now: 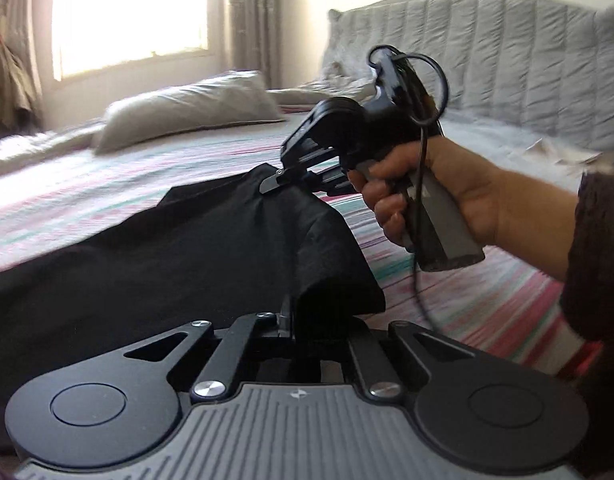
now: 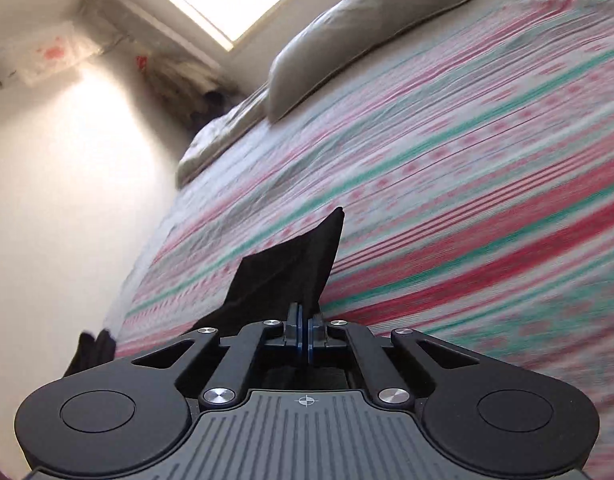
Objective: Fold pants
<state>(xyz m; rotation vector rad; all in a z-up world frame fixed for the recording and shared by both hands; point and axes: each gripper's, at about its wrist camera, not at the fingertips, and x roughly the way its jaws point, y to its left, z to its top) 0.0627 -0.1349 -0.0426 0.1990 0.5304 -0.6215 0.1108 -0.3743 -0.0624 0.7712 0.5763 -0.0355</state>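
Opening grasp of the fold. The black cotton pants lie on the bed's pink-and-teal striped cover. The left gripper is clamped on the near edge of the cloth; the right gripper, jaws together, pinches a far corner. Judged next move: lift both held points evenly and carry them across the garment without losing either grip.

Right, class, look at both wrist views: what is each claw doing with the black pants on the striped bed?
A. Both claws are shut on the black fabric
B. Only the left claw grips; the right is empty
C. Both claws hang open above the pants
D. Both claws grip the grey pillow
A: the right claw pinches a corner of the black pants, and the left claw is closed with cloth draped over it.
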